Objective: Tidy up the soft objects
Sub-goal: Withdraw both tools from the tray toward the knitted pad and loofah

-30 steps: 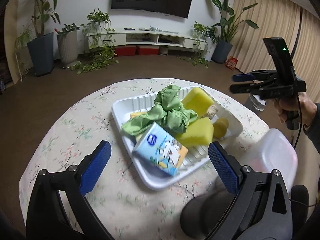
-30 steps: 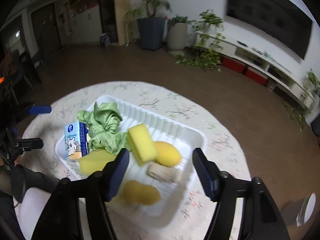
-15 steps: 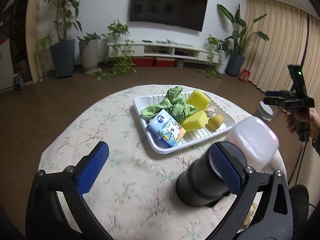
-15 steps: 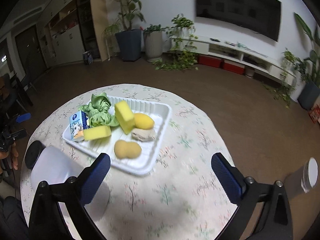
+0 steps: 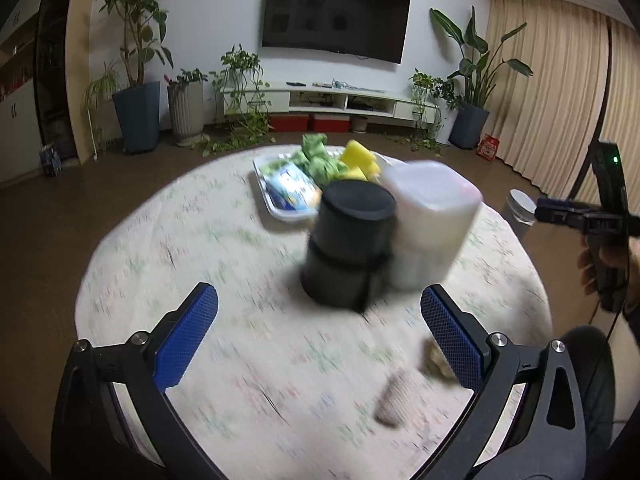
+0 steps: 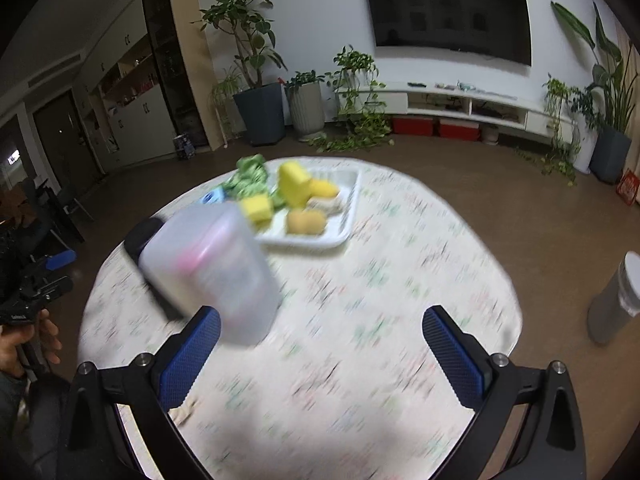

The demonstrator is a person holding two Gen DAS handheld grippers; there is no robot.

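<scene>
On the far half of the round table (image 5: 224,216), the white tray (image 6: 347,216) holds the soft objects: a green cloth (image 6: 248,178), two yellow sponges (image 6: 294,184) (image 6: 258,207), a yellow rounded piece (image 6: 326,189), a tan lumpy piece (image 6: 306,222), a pale piece (image 6: 326,204) between them, and a blue-and-white pack (image 5: 290,188) at the tray's left end in the left wrist view.

All tray contents lie well ahead of both grippers and outside the finger spans. The left gripper (image 5: 320,340) has its fingers wide apart and grips nothing. The right gripper (image 6: 322,354) likewise has its fingers wide apart and grips nothing.

Between the tray and the left gripper stand a black cylinder (image 5: 348,244) and a translucent white container (image 5: 432,224), just beside each other; whether they touch cannot be determined through the blur. In the right wrist view the container sits directly ahead of the left-hand fingertip (image 6: 192,356), overlapping it in the picture.

Two small tan objects (image 5: 396,398) (image 5: 436,364) lie on the tablecloth near the right-hand finger in the left wrist view; they are too blurred to identify.

Bare tablecloth shows between and ahead of the right gripper's fingers up to the tray's near rim. The table edge curves off on both sides. A grey cylinder (image 6: 614,300) stands on the floor beyond the table edge.
</scene>
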